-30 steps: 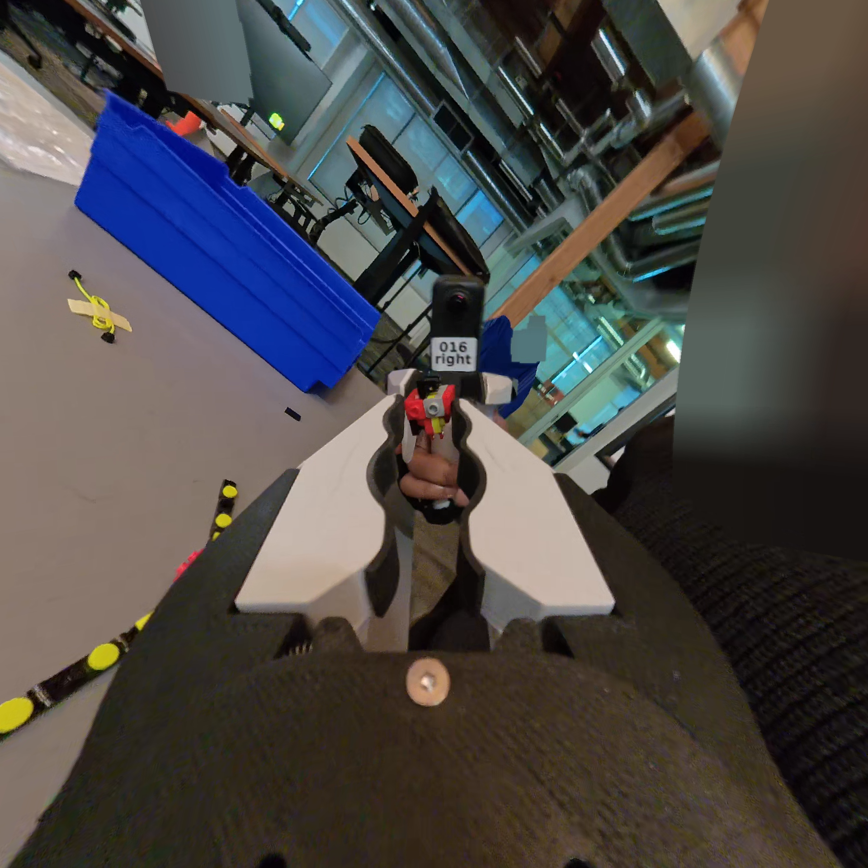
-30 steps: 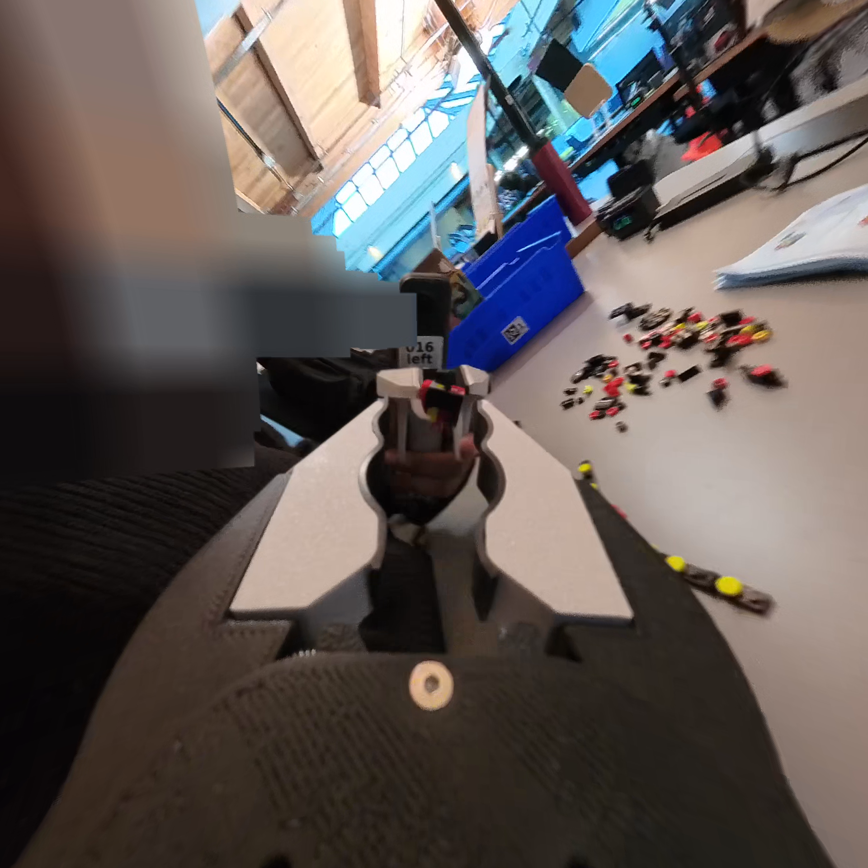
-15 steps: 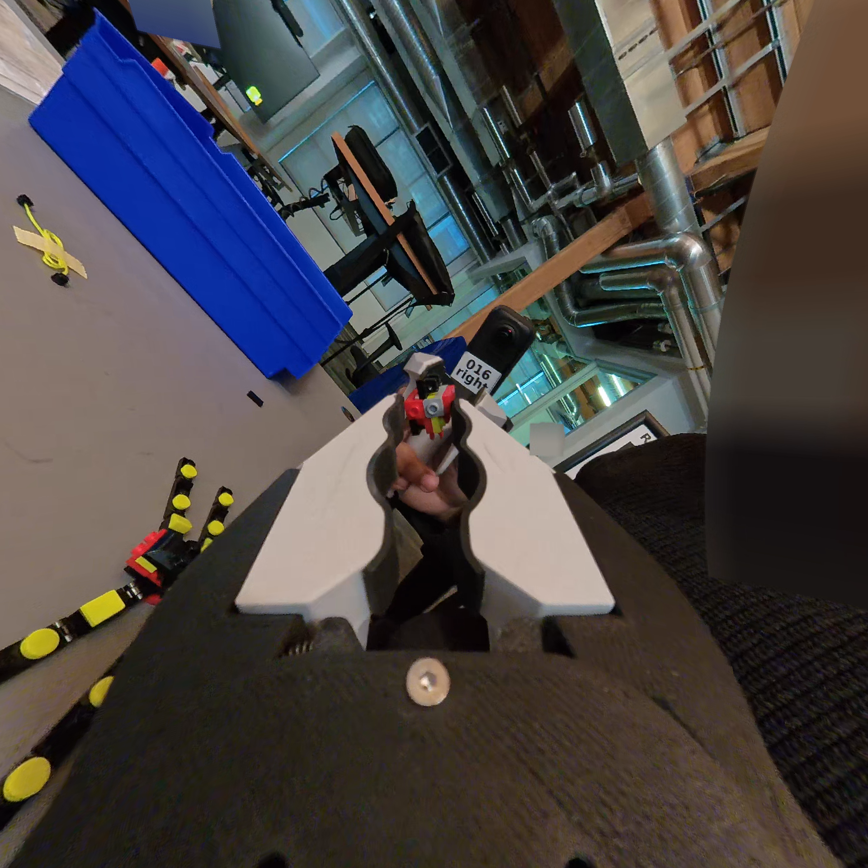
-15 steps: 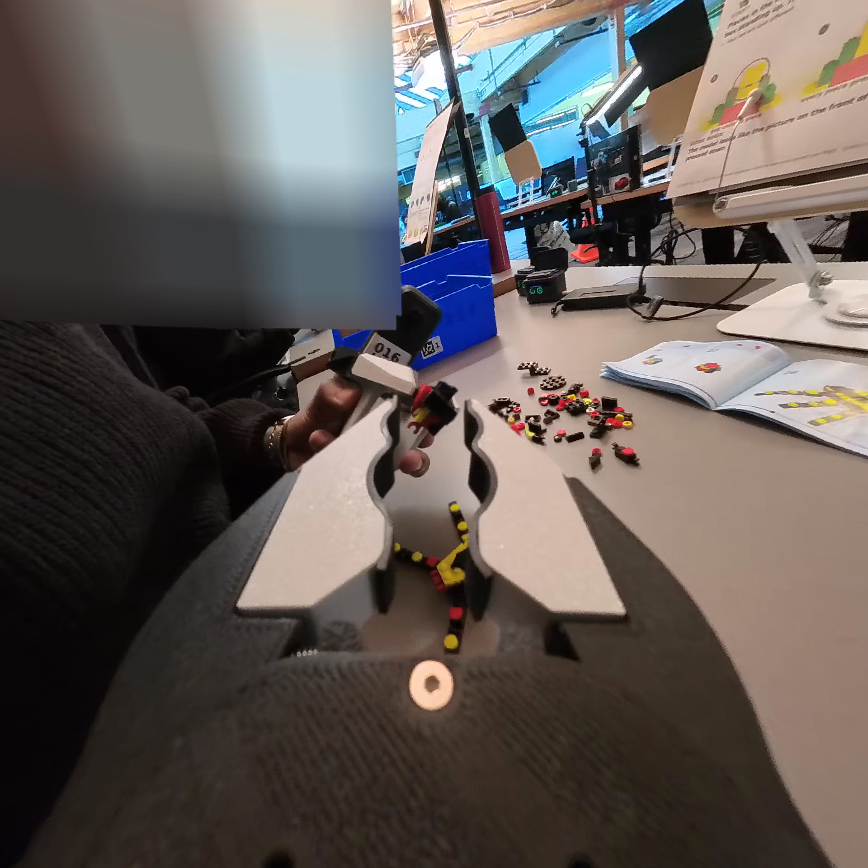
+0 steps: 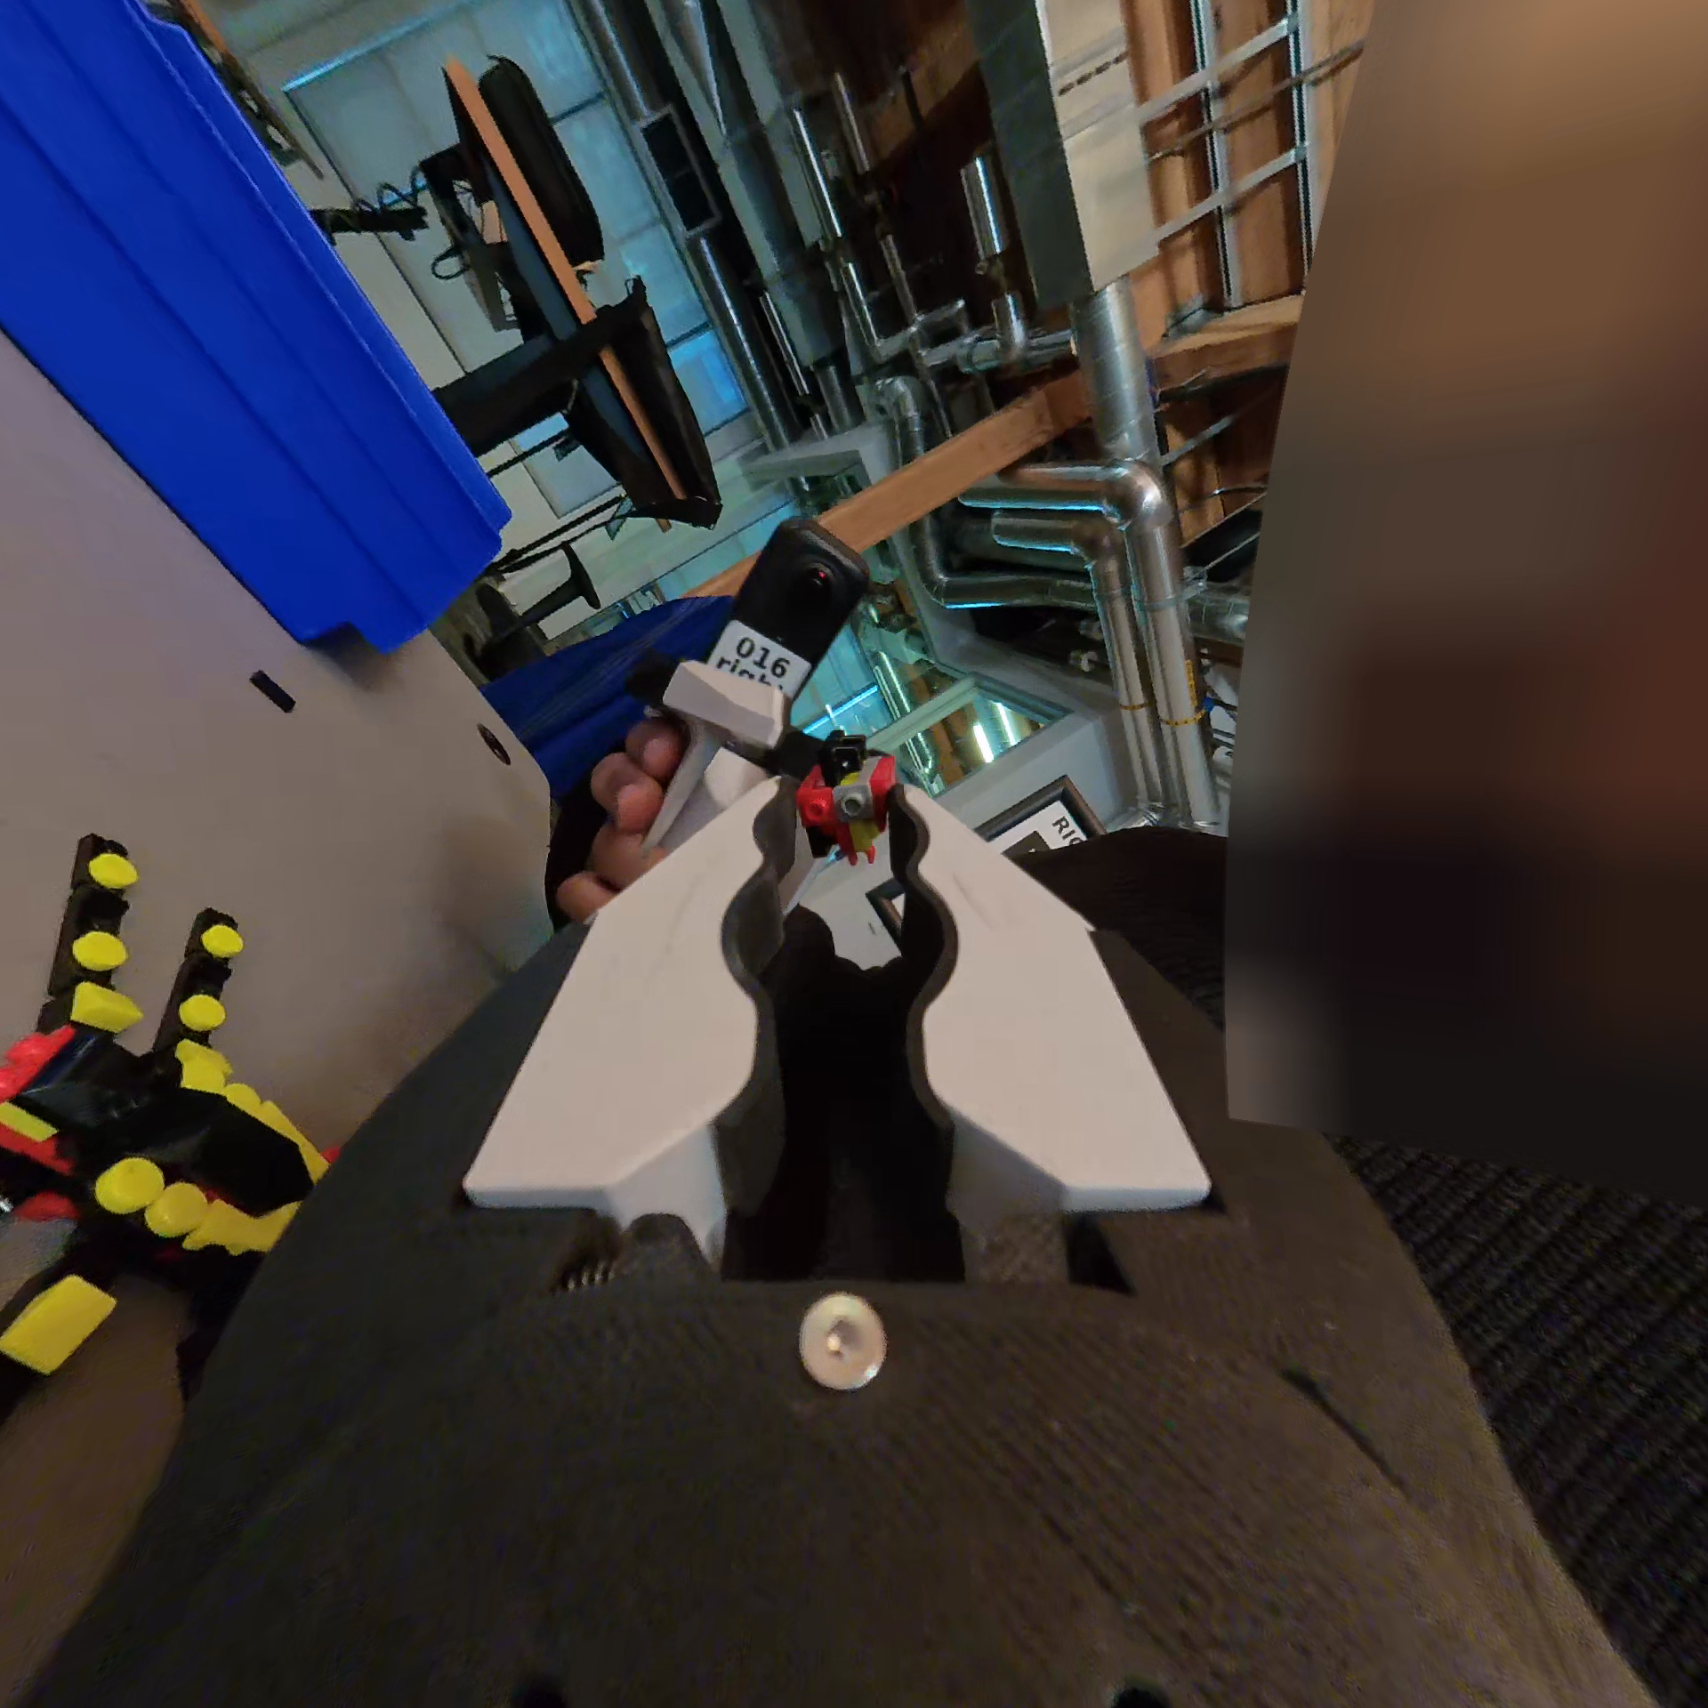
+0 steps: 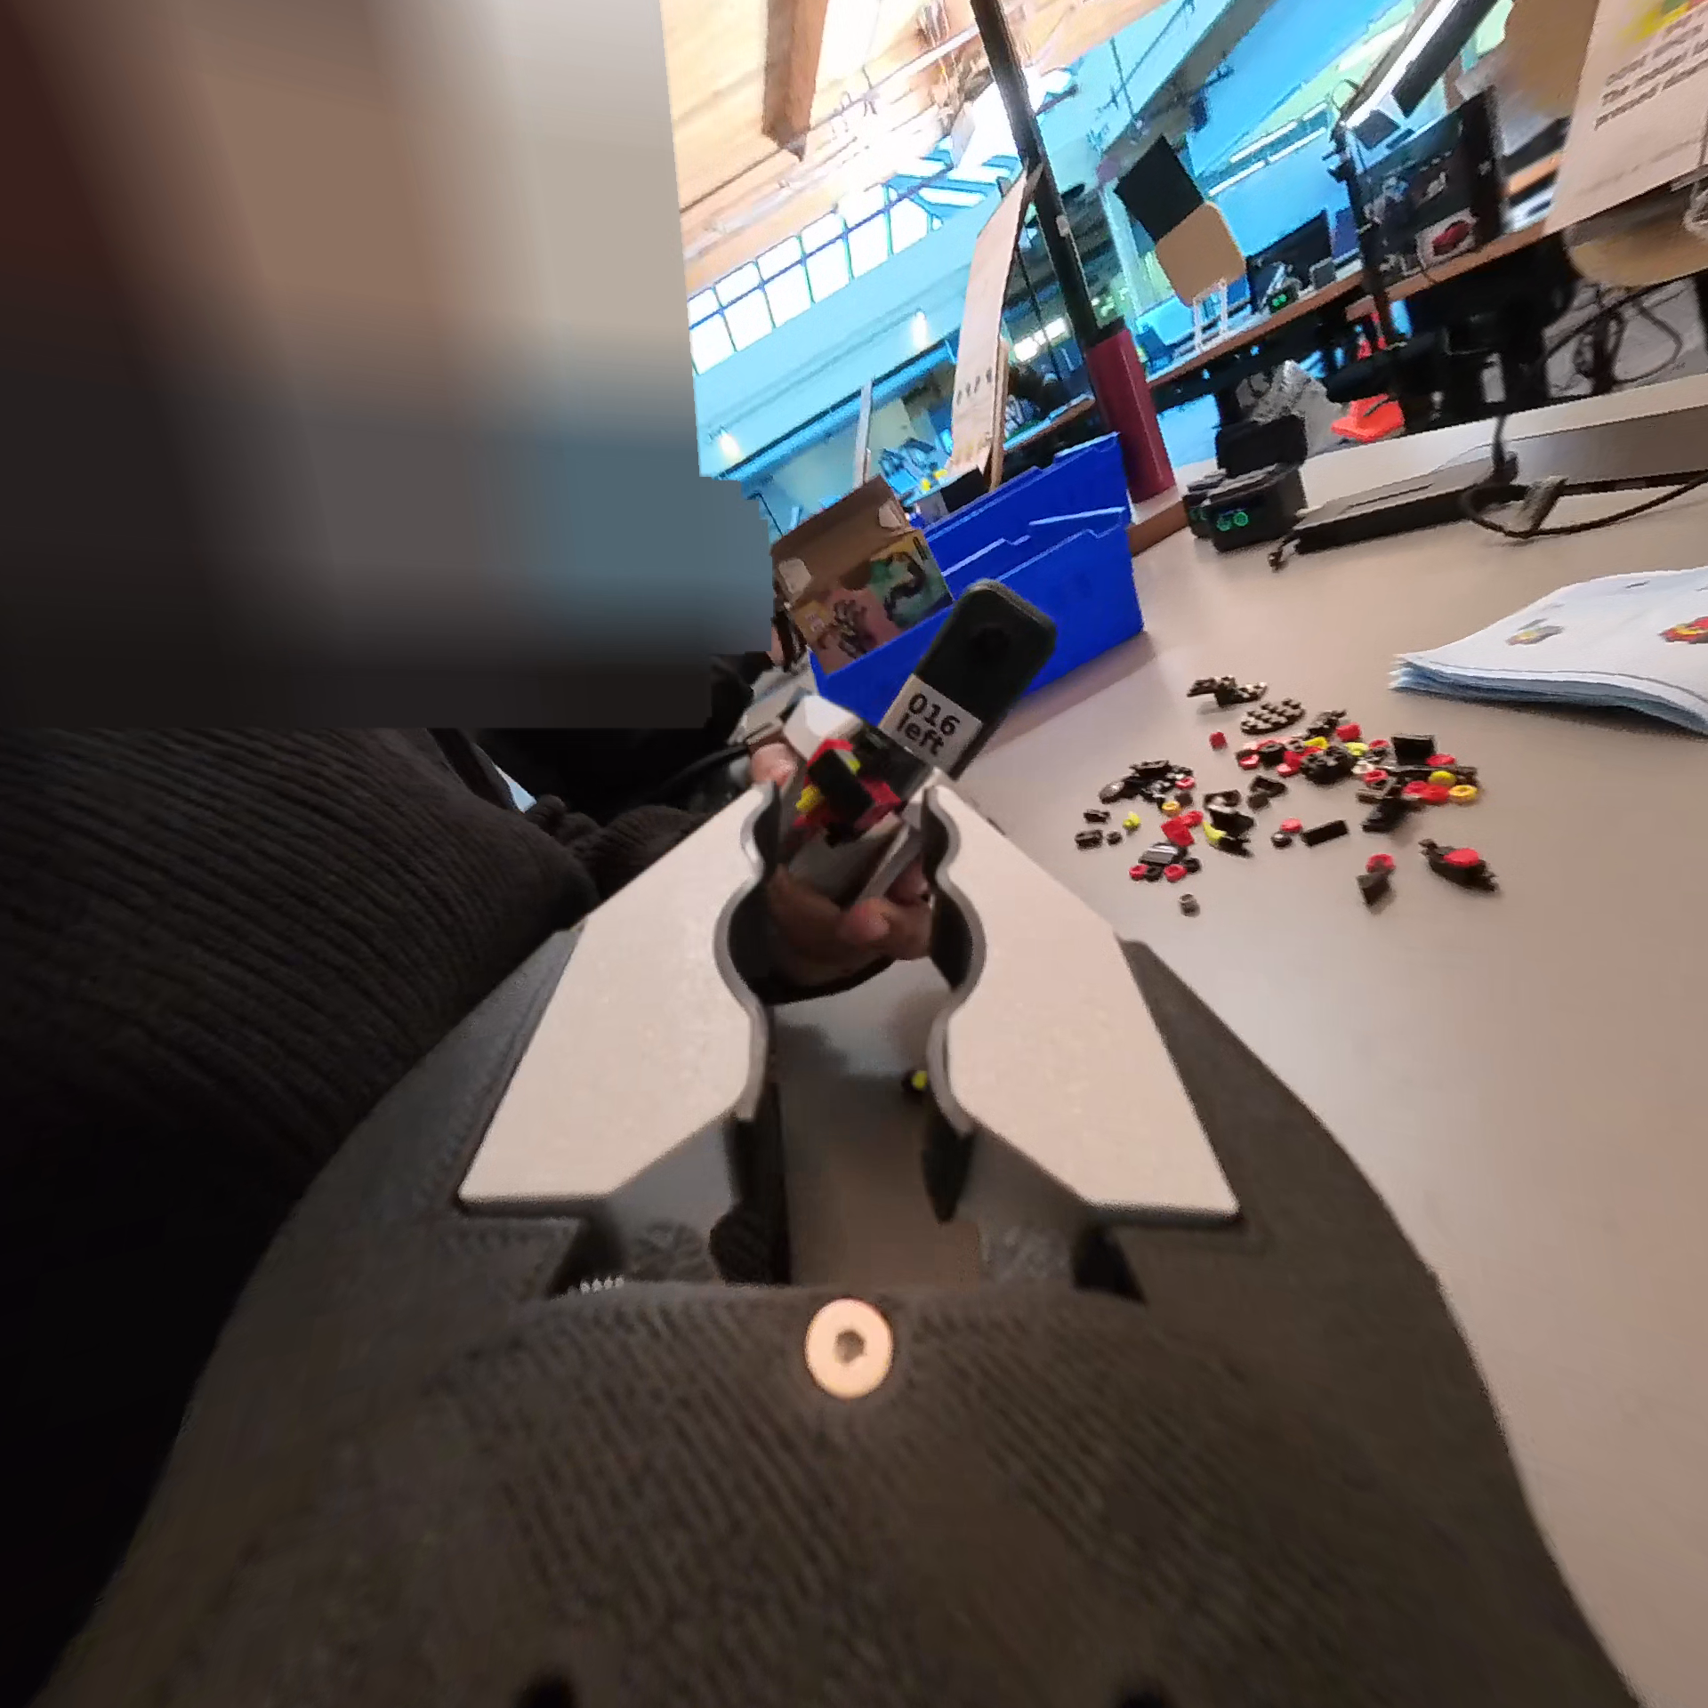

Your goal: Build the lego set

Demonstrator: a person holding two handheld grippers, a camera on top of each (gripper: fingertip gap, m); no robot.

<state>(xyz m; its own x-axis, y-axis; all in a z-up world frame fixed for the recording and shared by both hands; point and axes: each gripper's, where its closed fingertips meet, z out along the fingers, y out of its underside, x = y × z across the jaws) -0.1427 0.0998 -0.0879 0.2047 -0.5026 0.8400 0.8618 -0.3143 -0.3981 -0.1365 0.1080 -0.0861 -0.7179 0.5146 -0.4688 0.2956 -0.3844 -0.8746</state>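
My left gripper (image 5: 846,818) is shut on a small red, grey and yellow lego sub-assembly (image 5: 848,806) and holds it up in the air above the table. In the right wrist view the same sub-assembly (image 6: 836,793) sits between my right gripper's (image 6: 846,809) fingertips, whose jaws stand slightly apart around it without a clear grip. The right gripper also shows in the left wrist view (image 5: 712,739), just left of the piece. A larger black, yellow and red lego model (image 5: 139,1155) lies on the grey table (image 5: 231,813) at the lower left.
A pile of loose black, red and yellow pieces (image 6: 1294,795) lies on the table to the right, with an open instruction booklet (image 6: 1571,656) beyond it. A blue bin (image 5: 185,323) (image 6: 1035,591) stands at the table's far side, with a cardboard box (image 6: 860,573) beside it. My two grippers' fingertips are within a few centimetres of each other.
My right gripper had swung away from the sub-assembly half a second ago and has come back around it. My left gripper has tilted, still holding the piece; more of the model shows.
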